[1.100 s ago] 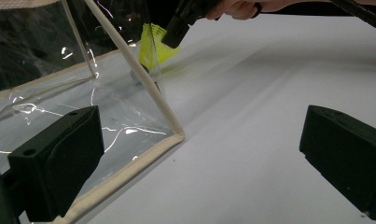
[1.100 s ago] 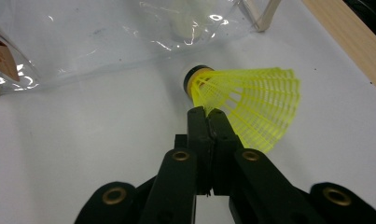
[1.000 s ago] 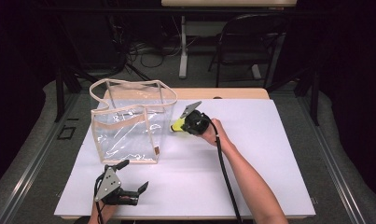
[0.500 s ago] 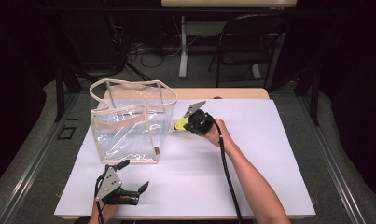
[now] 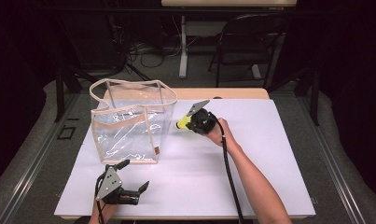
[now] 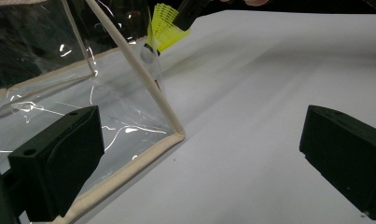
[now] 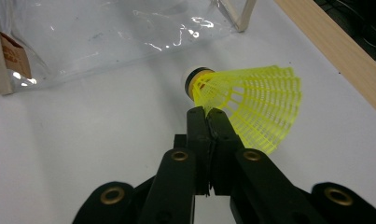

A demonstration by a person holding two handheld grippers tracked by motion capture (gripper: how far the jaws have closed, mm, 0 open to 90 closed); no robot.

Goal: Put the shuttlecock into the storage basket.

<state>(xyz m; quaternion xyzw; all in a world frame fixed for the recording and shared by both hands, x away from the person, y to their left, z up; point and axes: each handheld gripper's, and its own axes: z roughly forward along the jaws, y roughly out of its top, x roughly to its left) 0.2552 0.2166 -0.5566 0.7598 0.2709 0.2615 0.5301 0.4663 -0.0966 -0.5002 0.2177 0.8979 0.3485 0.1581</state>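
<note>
**While pinched in the right tongs (image 7: 206,112), stayed beside the bag (image 5: 129,135)**

When compared with the pictures of one second before, found no real change. Kept the yellow shuttlecock (image 7: 251,102) at the same place, just beside the right wall of the clear bag, outside it. Could not tell if touching the white surface (image 5: 269,163) or held a little over it. Saw the right tongs closed tight on the plastic skirt, with the round cork end pointing toward the bag. Saw the left tongs (image 5: 132,176) wide and empty, low near the front edge of the surface, before the front corner of the bag and apart from it. Judged this as a pause and not as progress: still to be lifted over the rim and let go inside. Counted one shuttlecock, one bag, two tongs, and one folding chair (image 5: 251,42) behind the surface. Noticed nothing inside the bag, as far as could be seen through the shiny plastic.
</note>
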